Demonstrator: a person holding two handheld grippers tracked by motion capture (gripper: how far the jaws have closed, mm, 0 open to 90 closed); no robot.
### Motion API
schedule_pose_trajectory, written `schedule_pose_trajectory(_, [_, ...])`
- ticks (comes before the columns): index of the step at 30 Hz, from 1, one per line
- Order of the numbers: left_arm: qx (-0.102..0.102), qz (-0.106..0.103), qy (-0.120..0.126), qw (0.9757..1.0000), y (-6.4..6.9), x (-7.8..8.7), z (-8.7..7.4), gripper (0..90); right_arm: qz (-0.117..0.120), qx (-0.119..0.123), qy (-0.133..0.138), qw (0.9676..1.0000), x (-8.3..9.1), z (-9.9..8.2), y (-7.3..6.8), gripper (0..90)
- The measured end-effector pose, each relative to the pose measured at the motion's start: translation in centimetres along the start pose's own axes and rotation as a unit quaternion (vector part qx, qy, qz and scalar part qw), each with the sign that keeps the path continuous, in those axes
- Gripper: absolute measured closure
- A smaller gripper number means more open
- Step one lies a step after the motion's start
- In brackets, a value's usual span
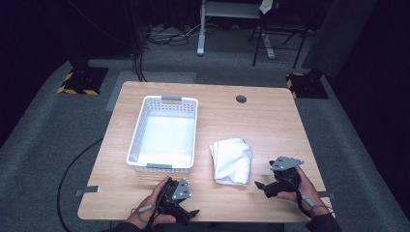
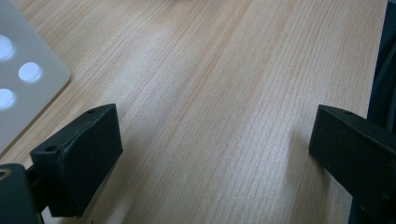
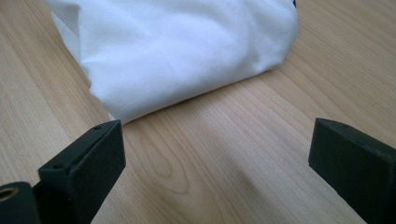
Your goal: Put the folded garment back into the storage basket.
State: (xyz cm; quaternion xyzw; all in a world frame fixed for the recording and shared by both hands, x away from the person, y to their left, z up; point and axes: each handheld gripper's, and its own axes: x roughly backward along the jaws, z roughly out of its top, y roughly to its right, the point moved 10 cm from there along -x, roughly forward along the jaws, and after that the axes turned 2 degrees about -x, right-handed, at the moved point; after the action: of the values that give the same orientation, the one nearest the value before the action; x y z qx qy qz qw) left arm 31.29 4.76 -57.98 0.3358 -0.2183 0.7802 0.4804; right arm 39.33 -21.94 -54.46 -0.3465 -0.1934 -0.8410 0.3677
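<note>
A folded white cloth (image 1: 232,161) lies on the wooden table, right of the white perforated basket (image 1: 165,135), which is empty. My right gripper (image 1: 259,185) rests near the front right of the table, just right of the cloth, jaws open and pointing at it. In the right gripper view the cloth (image 3: 177,51) lies a short way beyond the open right gripper (image 3: 215,154), untouched. My left gripper (image 1: 192,211) sits at the table's front edge below the basket, jaws open over bare wood. In the left gripper view the left gripper (image 2: 210,154) holds nothing, and the basket's wall (image 2: 23,79) shows at the left.
The table (image 1: 270,125) has a round cable hole (image 1: 241,99) near its far edge. Beyond the table stand metal desk legs (image 1: 201,34) and black bases with yellow-black striping (image 1: 80,79) on grey carpet. A cable (image 1: 72,169) runs along the floor at the left.
</note>
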Motion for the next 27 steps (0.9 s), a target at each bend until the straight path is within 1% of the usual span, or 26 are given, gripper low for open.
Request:
schedule_pose_trajectory(15, [0.000,0.000,0.000,1.0000,0.0,0.0,0.0,2.4,0.009,0.004,0.009,0.9999,-0.7,1.7,-0.5,4.5])
schedule_pose_trajectory(27, [0.000,0.000,0.000,1.0000,0.0,0.0,0.0,2.4,0.015,0.010,0.007,0.9998,-1.5,2.6,-0.9,4.5])
